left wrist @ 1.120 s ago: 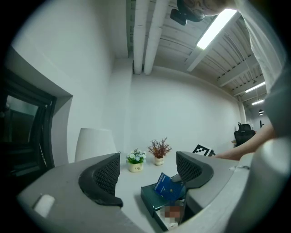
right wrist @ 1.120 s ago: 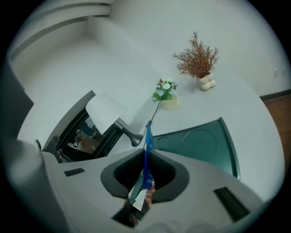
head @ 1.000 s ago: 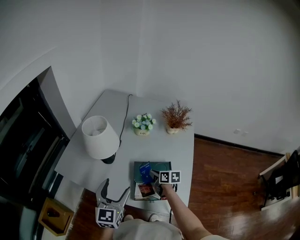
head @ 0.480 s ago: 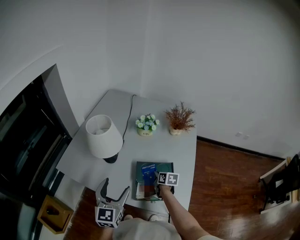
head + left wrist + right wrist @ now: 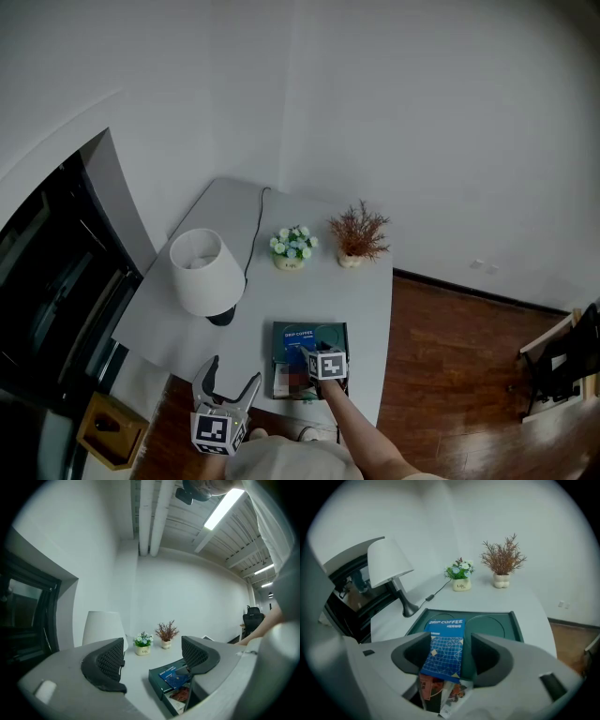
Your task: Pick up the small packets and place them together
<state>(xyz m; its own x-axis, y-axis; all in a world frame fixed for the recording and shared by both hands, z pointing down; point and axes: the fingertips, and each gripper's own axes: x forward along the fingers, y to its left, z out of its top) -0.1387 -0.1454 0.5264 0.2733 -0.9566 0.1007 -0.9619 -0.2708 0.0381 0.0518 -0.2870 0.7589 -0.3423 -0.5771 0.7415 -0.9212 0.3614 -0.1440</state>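
Right tongs [image 5: 449, 660], just opened, straddle the blue packet [image 5: 446, 641] lying on the green tray [image 5: 499, 620]; left tongs [image 5: 152, 662] gape empty.

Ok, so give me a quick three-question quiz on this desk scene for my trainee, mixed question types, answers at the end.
1. True or false: the left gripper has a packet between its jaws.
2. Multiple choice: what stands beside the flower pot? A a dried plant; B a mug; C a book.
3. Fill in: the right gripper has its jaws ____ on either side of the blue packet.

Key
1. False: its jaws are apart and empty.
2. A.
3. Apart: they have just been opening, and the packet lies loose between them.
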